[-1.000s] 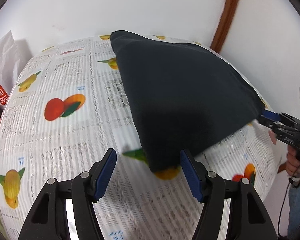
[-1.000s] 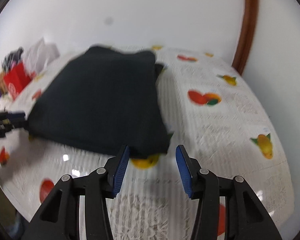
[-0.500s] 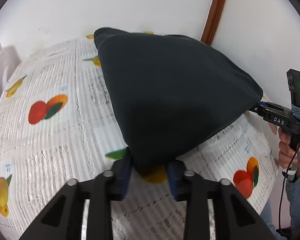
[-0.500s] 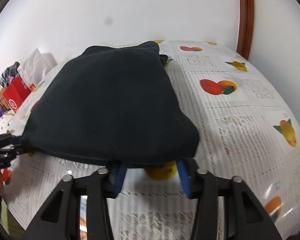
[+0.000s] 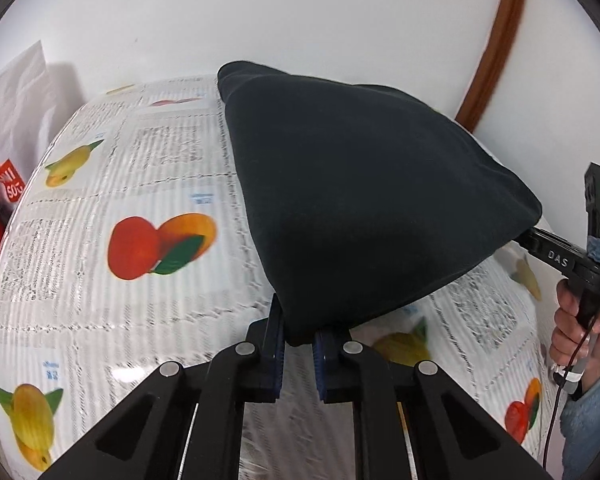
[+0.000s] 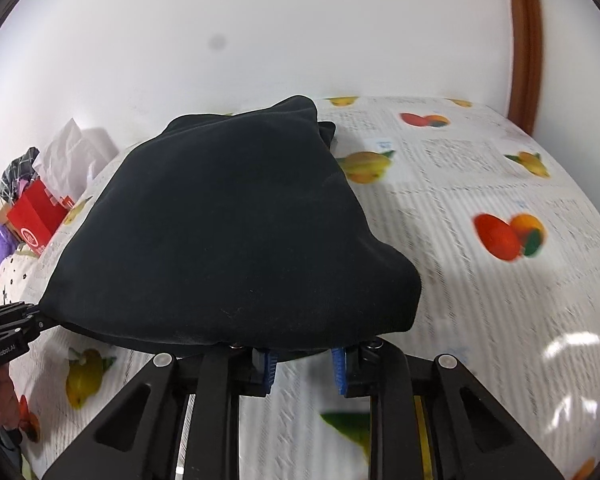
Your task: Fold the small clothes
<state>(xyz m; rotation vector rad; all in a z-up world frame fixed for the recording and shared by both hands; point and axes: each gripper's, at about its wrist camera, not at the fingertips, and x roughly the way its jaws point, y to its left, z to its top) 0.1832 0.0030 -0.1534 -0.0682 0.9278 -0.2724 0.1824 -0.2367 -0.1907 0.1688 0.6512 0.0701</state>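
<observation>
Black garment fills frame centre, near edge lifted off the fruit-print tablecloth. Left gripper clenched on the near corner, lower centre. Right gripper: cloth drapes over the blue pads, jaws narrowed around the hem; in the left view its tip disappears under the far right corner. Red bag at left edge.
</observation>
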